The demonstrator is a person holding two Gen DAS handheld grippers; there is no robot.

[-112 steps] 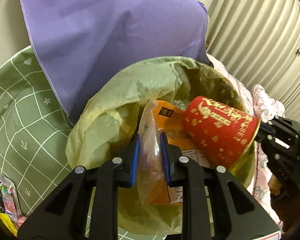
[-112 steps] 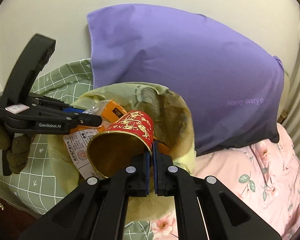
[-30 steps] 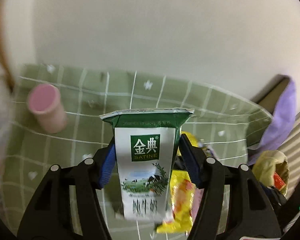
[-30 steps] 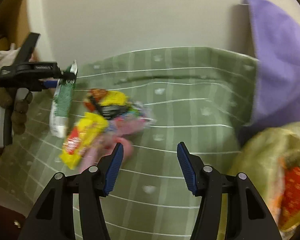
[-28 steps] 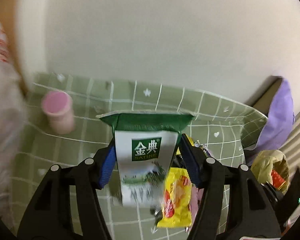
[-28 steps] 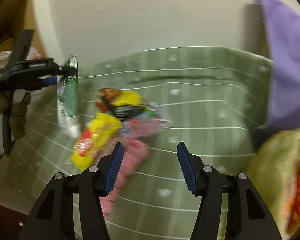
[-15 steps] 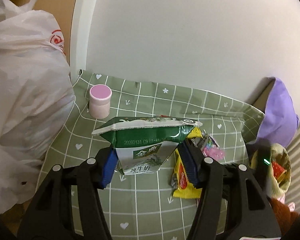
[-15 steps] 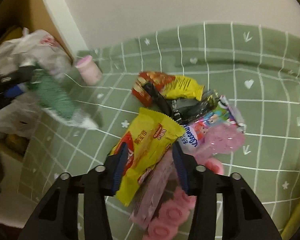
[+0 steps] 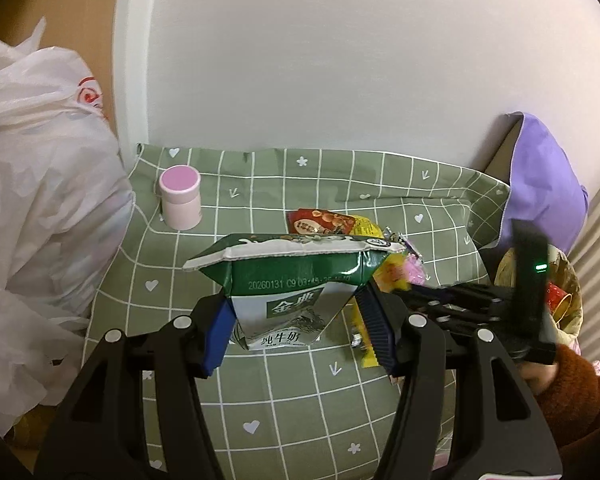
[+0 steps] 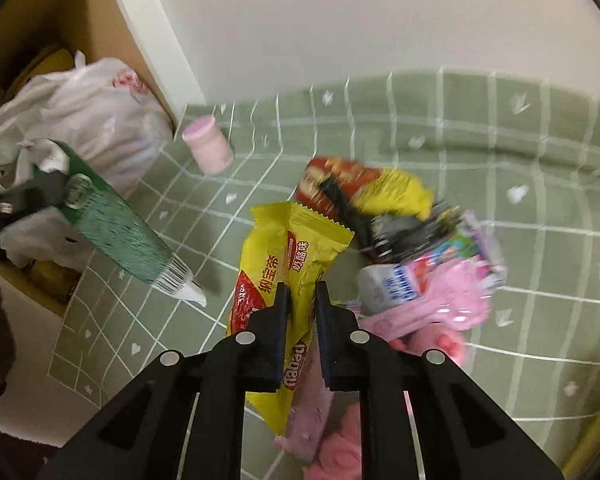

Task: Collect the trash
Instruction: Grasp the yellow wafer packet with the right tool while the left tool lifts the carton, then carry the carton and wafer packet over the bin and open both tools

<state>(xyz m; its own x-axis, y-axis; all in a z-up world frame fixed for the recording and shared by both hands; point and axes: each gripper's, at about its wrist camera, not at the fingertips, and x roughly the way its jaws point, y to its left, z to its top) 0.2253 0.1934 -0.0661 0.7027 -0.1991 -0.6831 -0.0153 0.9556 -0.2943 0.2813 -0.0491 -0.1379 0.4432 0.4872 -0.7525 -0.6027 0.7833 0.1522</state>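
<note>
Item, left gripper: jaws pressing on both sides of a green milk carton, which is hanging tilted above the green checked cloth, on the near side of the wrapper pile.

Item, right gripper: jaws closing narrowly around a yellow snack wrapper at the pile's near-left edge. The frame is blurred, so a firm pinch is probable, not certain.

Item, pile: a red-and-yellow packet at its far side, pink packaging at its right. A pink jar is standing well to the pile's far left, beside a white plastic bag.

Item, lined bin: sitting at the pile's right, past the cloth edge.

Handling note: the wrapper wants lifting straight up, clear of the pink packaging touching it, with the pinch kept on its middle so it does not slip.

Change since half a second ago: the right jaws, then wide on either side of the wrapper, are now nearly together on it; the carton is remaining held.
</note>
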